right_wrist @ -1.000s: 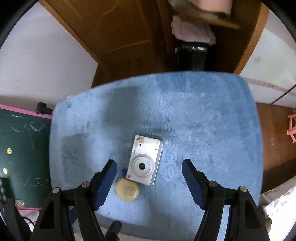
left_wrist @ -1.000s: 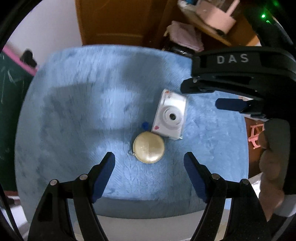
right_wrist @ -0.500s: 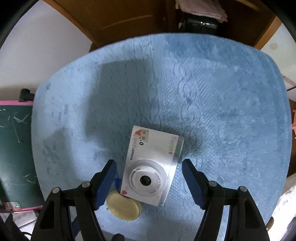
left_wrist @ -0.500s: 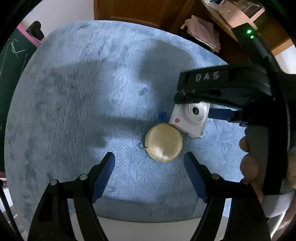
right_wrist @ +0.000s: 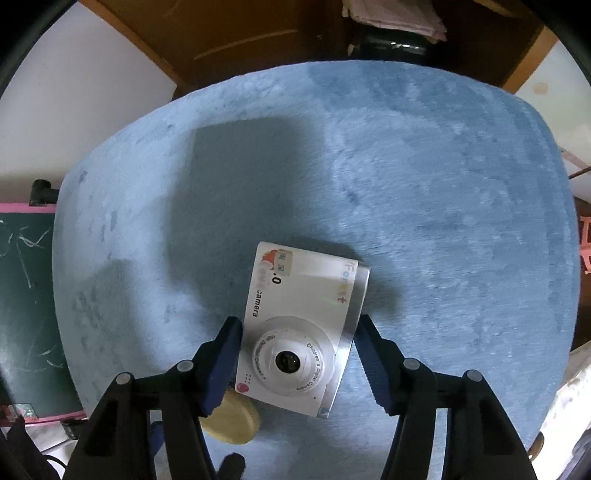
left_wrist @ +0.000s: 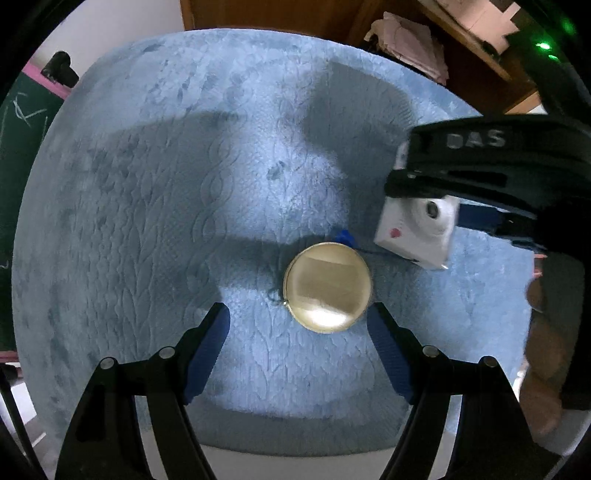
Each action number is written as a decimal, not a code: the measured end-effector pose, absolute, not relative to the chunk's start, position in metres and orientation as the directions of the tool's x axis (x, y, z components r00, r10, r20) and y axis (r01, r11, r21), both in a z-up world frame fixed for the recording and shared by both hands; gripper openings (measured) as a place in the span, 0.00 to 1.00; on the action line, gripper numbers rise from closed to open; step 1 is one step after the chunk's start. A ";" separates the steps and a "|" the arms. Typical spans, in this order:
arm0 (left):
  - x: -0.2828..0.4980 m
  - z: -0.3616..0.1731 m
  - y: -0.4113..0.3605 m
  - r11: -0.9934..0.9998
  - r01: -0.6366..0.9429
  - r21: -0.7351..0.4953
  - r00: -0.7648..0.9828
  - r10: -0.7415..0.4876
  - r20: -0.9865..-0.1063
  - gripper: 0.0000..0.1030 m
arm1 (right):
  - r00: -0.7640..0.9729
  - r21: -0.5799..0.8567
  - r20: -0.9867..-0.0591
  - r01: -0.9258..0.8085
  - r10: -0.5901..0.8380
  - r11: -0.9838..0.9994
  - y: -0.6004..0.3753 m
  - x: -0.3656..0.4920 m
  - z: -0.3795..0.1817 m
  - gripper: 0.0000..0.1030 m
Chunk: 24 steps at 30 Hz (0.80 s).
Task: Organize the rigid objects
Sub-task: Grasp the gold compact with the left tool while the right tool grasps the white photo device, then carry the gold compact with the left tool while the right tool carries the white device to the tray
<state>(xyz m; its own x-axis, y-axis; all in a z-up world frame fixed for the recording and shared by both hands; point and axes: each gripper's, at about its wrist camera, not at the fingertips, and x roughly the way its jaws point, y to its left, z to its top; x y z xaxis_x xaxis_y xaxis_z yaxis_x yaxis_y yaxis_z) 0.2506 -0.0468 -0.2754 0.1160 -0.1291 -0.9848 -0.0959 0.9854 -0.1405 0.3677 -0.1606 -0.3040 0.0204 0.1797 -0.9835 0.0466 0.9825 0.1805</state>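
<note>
A white children's digital camera (right_wrist: 299,332) lies lens up on the blue plush mat (right_wrist: 424,192). My right gripper (right_wrist: 297,356) straddles the camera's lens end, one blue pad close to each side; I cannot tell whether the pads touch it. In the left wrist view the camera (left_wrist: 417,229) is partly hidden under the right gripper's black body (left_wrist: 480,166). A round gold compact (left_wrist: 327,286) lies beside the camera, just ahead of my open, empty left gripper (left_wrist: 297,328). It also shows in the right wrist view (right_wrist: 232,421).
A small blue piece (left_wrist: 345,236) lies between compact and camera. A green chalkboard with pink frame (right_wrist: 22,295) stands left of the mat. A wooden door (right_wrist: 240,33) and shelf with folded cloth (left_wrist: 410,40) are behind. A pink item (right_wrist: 585,243) lies at the right.
My right gripper has come down over the camera and its pads now flank the lens end. My left gripper has moved closer to the compact.
</note>
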 end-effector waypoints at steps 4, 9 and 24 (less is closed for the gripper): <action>0.258 -0.282 -0.053 0.986 -0.100 -0.137 0.098 -0.127 -0.987 0.77 | 0.025 0.191 -0.981 0.072 0.190 0.979 -0.176 0.366 -0.302 0.61; 0.265 -0.290 -0.064 0.992 -0.078 -0.101 0.077 -0.095 -0.992 0.76 | 0.046 0.204 -0.979 0.113 0.200 0.972 -0.192 0.367 -0.297 0.61; 0.259 -0.294 -0.087 0.998 -0.016 -0.068 0.073 -0.067 -0.995 0.55 | 0.072 0.255 -0.966 0.150 0.246 0.955 -0.237 0.348 -0.276 0.61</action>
<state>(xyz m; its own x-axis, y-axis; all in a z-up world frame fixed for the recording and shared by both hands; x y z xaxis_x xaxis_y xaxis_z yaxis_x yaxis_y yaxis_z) 0.2587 -0.0873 -0.2943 0.0733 -0.0668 -0.9951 -0.0163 0.9975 -0.0681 0.3484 -0.2373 -0.2764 0.0723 0.2463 -0.9665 0.1500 0.9553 0.2547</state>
